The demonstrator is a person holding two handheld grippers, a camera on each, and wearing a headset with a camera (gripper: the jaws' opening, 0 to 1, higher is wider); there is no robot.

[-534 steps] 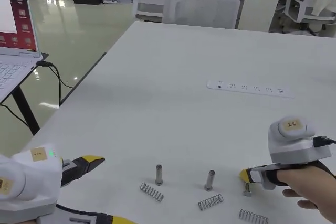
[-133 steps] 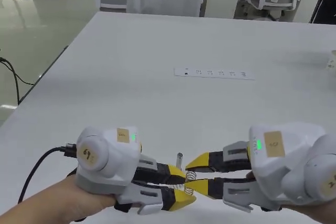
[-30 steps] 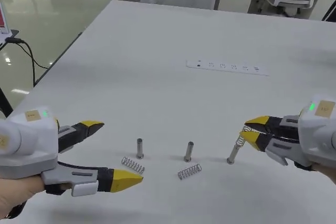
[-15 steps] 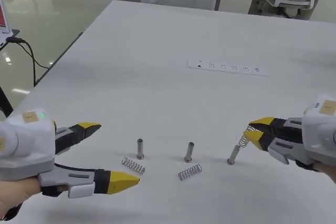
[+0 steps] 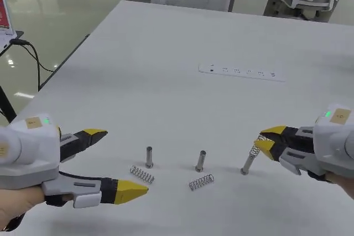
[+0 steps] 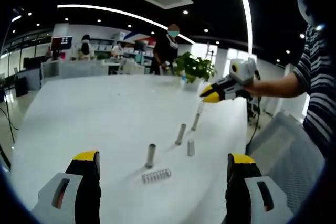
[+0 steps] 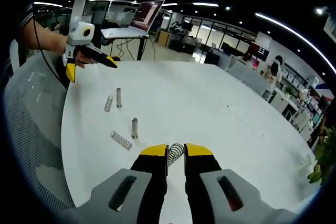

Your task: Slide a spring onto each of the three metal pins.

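Head view | three pins [image 5: 201,160], three springs [image 5: 201,182] | right claw [image 5: 259,141] pinches one spring [image 5: 254,151] at nearest pin [image 5: 247,164] | left claw [image 5: 125,161] wide open, empty

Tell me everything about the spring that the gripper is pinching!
The spring is a thin, silvery wire coil. The right gripper pinches its upper end between yellow-tipped jaws. It slants downward, its lower end meeting the top of the rightmost metal pin, which leans. Whether it has slipped over the pin is too small to tell.
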